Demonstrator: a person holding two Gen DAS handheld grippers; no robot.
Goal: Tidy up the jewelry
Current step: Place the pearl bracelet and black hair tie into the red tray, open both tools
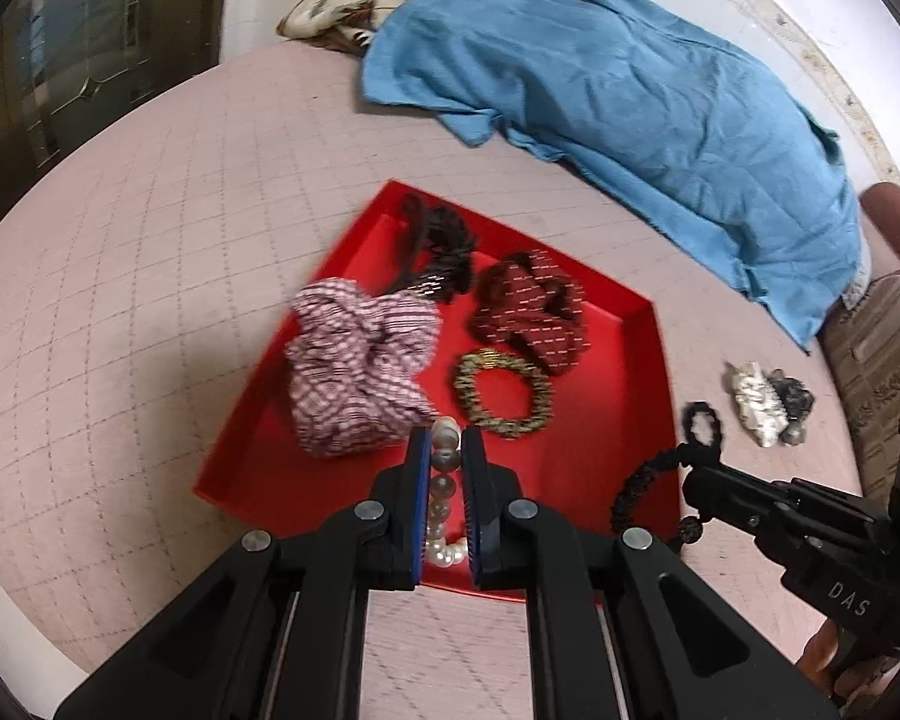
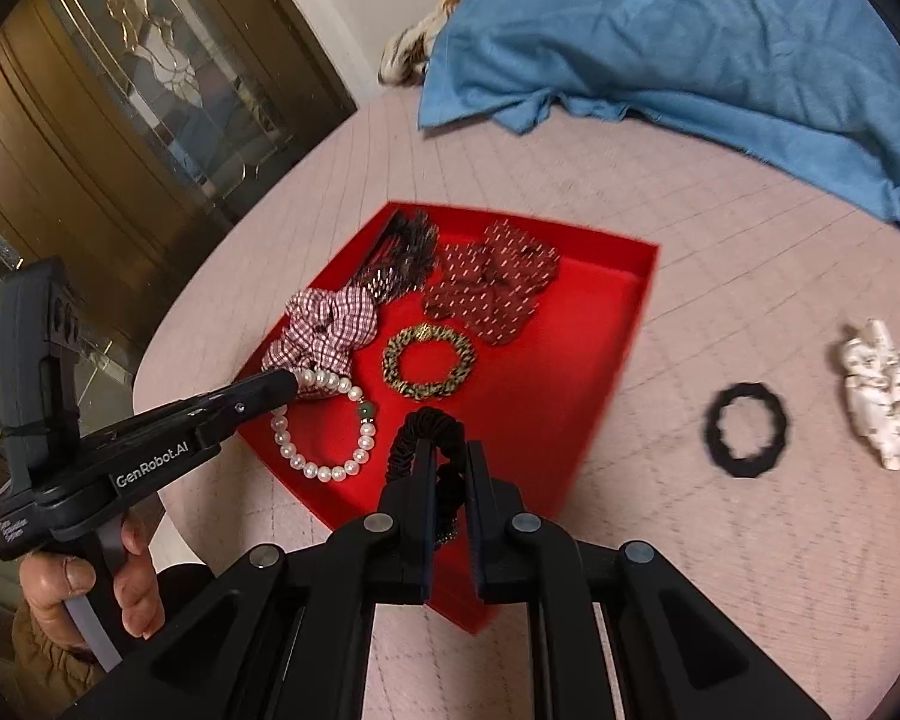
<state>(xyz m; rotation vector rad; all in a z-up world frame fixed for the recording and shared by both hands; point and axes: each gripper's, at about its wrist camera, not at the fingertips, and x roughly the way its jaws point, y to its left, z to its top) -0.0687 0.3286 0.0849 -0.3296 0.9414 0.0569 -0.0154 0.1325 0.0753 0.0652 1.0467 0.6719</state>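
Nearest to us, our left gripper (image 1: 447, 456) is clamped on a pearl bracelet (image 2: 324, 426), which hangs over the near left corner of a red tray (image 2: 570, 324). Our right gripper (image 2: 450, 468) is closed around a black braided hair tie (image 2: 429, 420), held over the tray's near edge.

Just beyond, lying in the tray, we see a gold-and-black bracelet (image 2: 429, 369) at the middle and a pink checked scrunchie (image 1: 360, 366) to its left, resting on the tray's left rim. Farther back in the tray lie a dark red scrunchie (image 1: 531, 312) with pale dashes and, in the far corner, a black scrunchie (image 1: 435, 252).

To the right of the tray, on the pink quilted bedspread (image 1: 150, 276), sit a plain black hair ring (image 2: 747, 429) and, beyond it, a white patterned scrunchie (image 2: 879, 396).

Farthest away, a crumpled blue cloth (image 1: 630, 96) covers the bed's far side.
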